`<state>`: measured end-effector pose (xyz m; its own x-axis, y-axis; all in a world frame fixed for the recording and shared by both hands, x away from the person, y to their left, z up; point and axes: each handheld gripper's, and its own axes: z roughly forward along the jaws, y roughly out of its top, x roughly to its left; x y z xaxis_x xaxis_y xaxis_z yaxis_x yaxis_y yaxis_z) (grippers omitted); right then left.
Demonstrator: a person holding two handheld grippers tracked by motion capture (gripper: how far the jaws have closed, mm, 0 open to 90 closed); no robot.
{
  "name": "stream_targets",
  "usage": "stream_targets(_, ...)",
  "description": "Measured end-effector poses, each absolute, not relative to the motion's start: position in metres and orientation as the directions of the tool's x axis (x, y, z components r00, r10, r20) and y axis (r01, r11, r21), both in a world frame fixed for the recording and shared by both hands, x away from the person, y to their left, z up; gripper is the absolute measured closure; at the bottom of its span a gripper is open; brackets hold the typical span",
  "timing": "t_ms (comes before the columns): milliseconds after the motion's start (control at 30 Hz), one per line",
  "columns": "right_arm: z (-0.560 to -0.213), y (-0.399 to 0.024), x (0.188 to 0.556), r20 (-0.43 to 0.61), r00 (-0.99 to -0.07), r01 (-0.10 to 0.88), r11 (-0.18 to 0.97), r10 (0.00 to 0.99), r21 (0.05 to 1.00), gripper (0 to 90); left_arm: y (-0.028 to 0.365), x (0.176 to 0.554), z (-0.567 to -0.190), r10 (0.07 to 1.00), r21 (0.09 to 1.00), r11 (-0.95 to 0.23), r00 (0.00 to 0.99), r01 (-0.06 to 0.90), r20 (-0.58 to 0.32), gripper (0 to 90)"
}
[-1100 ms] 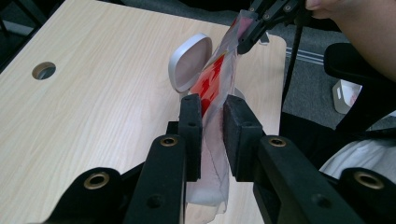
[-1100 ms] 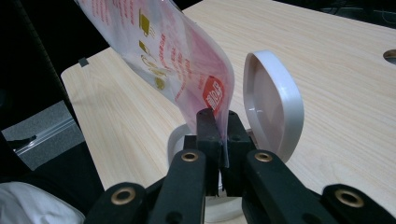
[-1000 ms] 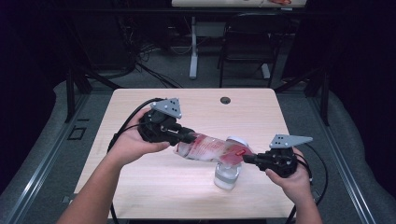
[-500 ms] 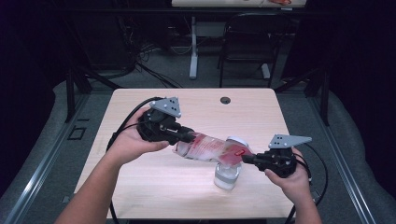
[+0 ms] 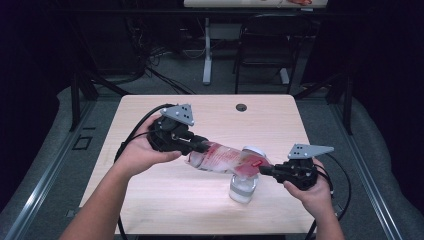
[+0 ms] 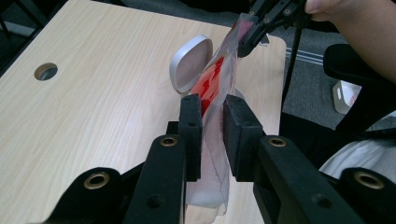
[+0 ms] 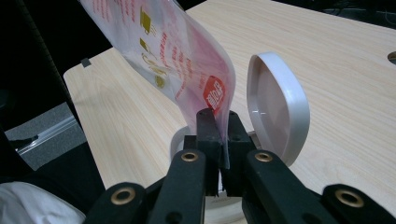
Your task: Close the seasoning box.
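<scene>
A clear plastic pouch [image 5: 225, 159] with red print hangs over the table, stretched between both grippers. My left gripper [image 5: 196, 148] is shut on its left end; in the left gripper view the pads [image 6: 191, 128] pinch the pouch [image 6: 215, 98] near its sealed bottom. My right gripper [image 5: 262, 169] is shut on the other end, and in the right gripper view the fingers [image 7: 209, 128] clamp the pouch's [image 7: 182, 51] edge by a red label. Below the pouch stands a clear jar [image 5: 243, 187] with its white hinged lid [image 7: 275, 109] flipped up, also visible as the lid [image 6: 190, 63] in the left gripper view.
The wooden table [image 5: 150, 195] has a round cable hole [image 5: 241, 107] near its far edge. Black cables trail from both grippers over the table sides. A chair [image 5: 265, 45] and a desk leg stand on the floor beyond.
</scene>
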<state>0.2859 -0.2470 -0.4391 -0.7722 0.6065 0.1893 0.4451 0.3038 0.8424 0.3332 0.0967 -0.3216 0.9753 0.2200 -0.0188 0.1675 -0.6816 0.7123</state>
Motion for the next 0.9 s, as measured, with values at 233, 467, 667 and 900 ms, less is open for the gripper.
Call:
stream_targets(233,-0.4390,-0.2467,0.2858,0.187,-0.772,0.444,0.306,0.607,0.842,88.2,0.0968,0.3332,-0.3217,0.220,0.713,-0.681,0.975,0.168,-0.019,78.3)
stream_targets(467,-0.4391,-0.2468,0.2859,0.186,-0.773,0.444,0.308,0.607,0.841,88.1,0.0968,0.3334,-0.3218,0.219,0.714,-0.680,0.975,0.168,-0.020,78.3)
stream_targets(667,-0.4393,-0.2468,0.2861,0.186,-0.772,0.445,0.309,0.608,0.840,88.1,0.0966,0.3332,-0.3218,0.219,0.715,-0.679,0.976,0.167,-0.020,78.3)
stream_targets(900,-0.4394,-0.2466,0.2860,0.184,-0.772,0.445,0.310,0.608,0.840,88.1,0.0965,0.3332,-0.3219,0.219,0.716,-0.678,0.976,0.167,-0.021,78.3)
